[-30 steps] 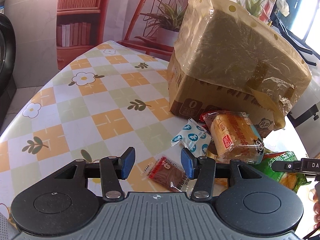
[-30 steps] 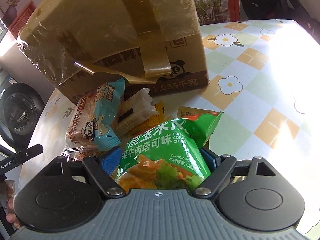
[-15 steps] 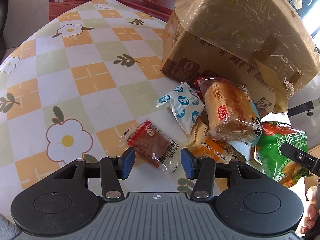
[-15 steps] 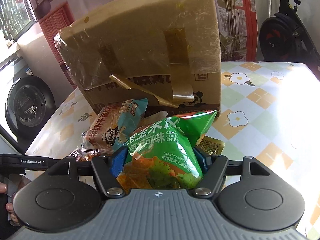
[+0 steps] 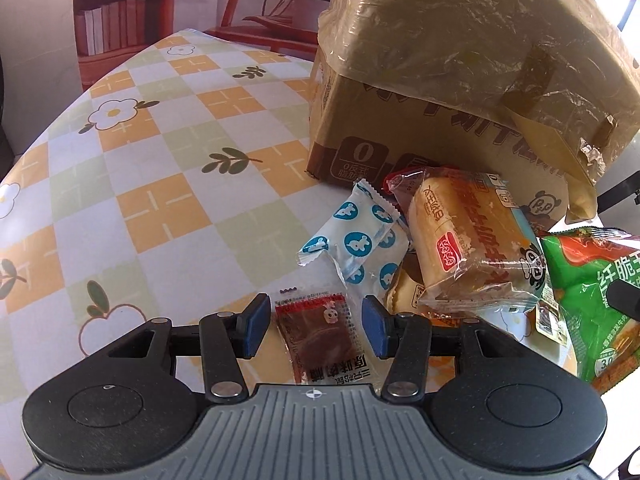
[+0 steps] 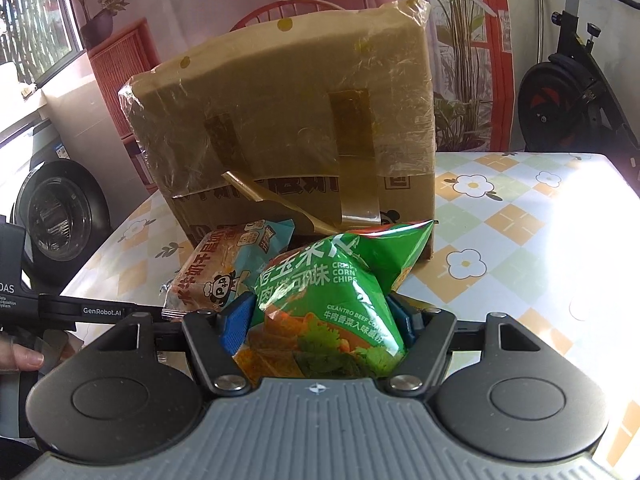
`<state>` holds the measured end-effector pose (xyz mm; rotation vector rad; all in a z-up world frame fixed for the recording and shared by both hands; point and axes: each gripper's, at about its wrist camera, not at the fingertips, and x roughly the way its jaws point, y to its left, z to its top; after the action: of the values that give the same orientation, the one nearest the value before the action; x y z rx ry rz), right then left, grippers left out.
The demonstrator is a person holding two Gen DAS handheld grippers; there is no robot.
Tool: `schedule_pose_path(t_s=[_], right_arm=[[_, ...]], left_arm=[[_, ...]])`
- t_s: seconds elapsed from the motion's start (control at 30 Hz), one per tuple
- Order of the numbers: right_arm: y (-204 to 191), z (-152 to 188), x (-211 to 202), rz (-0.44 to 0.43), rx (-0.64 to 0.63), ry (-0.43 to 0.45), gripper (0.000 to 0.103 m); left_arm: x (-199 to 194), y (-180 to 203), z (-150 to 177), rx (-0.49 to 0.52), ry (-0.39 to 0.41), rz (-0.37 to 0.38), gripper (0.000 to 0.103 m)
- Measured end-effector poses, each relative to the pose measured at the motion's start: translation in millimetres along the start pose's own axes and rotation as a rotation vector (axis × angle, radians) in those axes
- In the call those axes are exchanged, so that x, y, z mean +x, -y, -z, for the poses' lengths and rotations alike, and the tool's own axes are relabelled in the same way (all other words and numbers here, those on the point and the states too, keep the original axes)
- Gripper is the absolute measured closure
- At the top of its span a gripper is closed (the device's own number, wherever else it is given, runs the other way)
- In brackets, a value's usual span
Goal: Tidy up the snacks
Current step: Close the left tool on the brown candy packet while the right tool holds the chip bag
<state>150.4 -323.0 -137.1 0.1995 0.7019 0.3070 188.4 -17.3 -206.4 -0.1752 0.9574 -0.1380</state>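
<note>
Left gripper (image 5: 312, 326) angled downward, its blue-padded fingers (image 5: 253, 324) parted and touching nothing; right gripper (image 6: 320, 320) tilted less steeply, fingers (image 6: 234, 322) clamped; a hand (image 6: 20, 356) at frame edge.

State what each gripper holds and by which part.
The right gripper clamps the green corn chips bag across its lower body, one pad on each side. The left gripper holds nothing; its open jaws straddle the small red snack packet without touching.
</note>
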Motion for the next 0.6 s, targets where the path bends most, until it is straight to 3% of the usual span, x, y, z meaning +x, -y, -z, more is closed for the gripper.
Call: schedule_pose_path(t_s=[0.13,0.4,0.6], right_arm=[[-3.6,0.5,-1.9,0.014,-0.035,0.027,0.033],[-22.7,8.9,-6.1,0.03,-0.129,0.108,0.033],[-32.0,18.1,-3.4,0.015,-0.137,0.111,0.033]], left_arm=[[-7.3,7.0,11.0,0.022,0.005,-0.068,0.049],[-9.5,20.4,18.7,0.076,0.033,-0.12,0.048],[-9.3,29.0,24.6,0.148,0.054,-0.155,0.047]])
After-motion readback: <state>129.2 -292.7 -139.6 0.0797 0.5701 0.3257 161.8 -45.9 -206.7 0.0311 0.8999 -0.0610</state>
